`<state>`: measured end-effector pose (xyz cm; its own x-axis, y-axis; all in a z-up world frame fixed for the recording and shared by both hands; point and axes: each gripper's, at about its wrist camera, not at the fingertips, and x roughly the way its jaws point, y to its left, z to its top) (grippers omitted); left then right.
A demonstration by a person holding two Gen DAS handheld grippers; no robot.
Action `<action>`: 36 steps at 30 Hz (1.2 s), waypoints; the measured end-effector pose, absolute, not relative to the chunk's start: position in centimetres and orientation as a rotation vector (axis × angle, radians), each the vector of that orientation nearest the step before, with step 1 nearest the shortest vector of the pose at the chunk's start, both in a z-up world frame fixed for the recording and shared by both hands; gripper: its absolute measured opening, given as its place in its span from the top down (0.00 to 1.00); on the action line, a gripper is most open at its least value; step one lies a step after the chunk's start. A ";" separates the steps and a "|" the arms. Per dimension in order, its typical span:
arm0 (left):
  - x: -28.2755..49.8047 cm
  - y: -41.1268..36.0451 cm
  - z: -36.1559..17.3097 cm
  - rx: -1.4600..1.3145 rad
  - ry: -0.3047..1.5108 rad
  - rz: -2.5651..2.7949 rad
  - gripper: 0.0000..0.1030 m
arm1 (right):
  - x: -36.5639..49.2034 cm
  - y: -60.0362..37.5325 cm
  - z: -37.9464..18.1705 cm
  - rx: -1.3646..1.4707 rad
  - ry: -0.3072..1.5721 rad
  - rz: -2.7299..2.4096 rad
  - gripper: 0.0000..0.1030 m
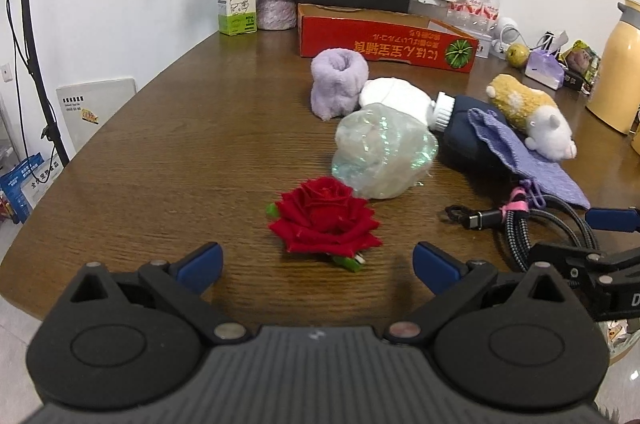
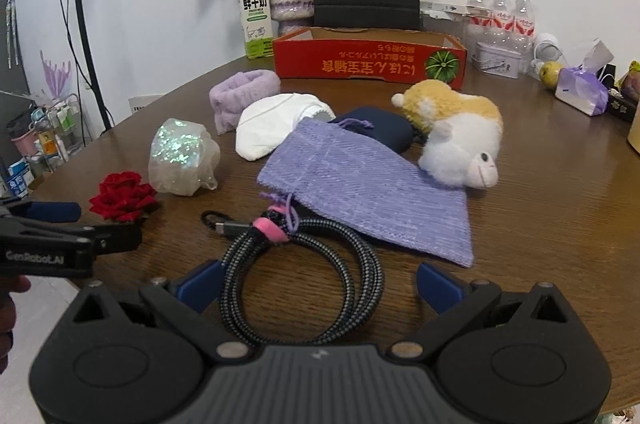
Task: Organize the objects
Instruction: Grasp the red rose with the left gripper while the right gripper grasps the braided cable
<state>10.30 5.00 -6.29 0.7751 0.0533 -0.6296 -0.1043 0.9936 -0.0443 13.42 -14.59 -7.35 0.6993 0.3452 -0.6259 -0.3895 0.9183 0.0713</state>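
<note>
**Left wrist view: both grippers spread wide over a cluttered table**

On my left wrist feed, the left gripper (image 1: 316, 266) hangs low over the wooden table (image 1: 160, 152) with its blue fingers wide apart and nothing between them. The red fabric rose (image 1: 323, 220) lies just ahead of the gap. Beyond it I see the iridescent wrapped bundle (image 1: 384, 156), then the lilac fluffy band (image 1: 338, 86) and a white pouch (image 1: 394, 98) touching each other.

On my right wrist feed, the right gripper (image 2: 318, 286) is equally spread and empty. The coiled braided cable (image 2: 304, 272) lies between and under its fingers; I cannot tell whether they touch it. The purple drawstring bag (image 2: 360, 184) lies flat just past the coil, overlapping a navy case (image 2: 384, 132), with the plush hamster (image 2: 456, 132) resting on the bag's far edge. The red cardboard box (image 2: 370, 58) stands open at the back.
</note>
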 end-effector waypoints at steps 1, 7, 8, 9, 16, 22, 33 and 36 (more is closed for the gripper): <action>10.5 5.1 -6.4 -0.080 0.680 0.088 0.00 | 13.5 -14.5 -7.4 -0.068 0.684 0.410 0.00; 11.4 5.5 -6.6 -0.076 0.682 0.099 0.00 | 14.2 -14.0 -7.6 -0.057 0.693 0.421 0.00; 11.5 5.6 -6.6 -0.076 0.681 0.101 0.00 | 14.3 -13.8 -7.8 -0.064 0.701 0.422 0.00; 11.7 5.6 -6.6 -0.076 0.681 0.103 0.00 | 14.3 -13.6 -7.8 -0.077 0.697 0.419 0.00; 12.8 6.0 -6.7 -0.061 0.680 0.122 0.00 | 14.9 -12.9 -7.9 -0.095 0.690 0.432 0.00; 13.5 5.8 -7.0 -0.050 0.666 0.120 0.00 | 15.1 -12.5 -8.1 -0.097 0.675 0.435 0.00; 13.2 5.8 -6.7 -0.044 0.626 0.111 0.42 | 14.5 -11.8 -8.5 -0.133 0.631 0.451 0.02; 13.0 5.7 -6.7 -0.034 0.618 0.114 0.48 | 14.3 -11.8 -8.4 -0.132 0.618 0.459 0.12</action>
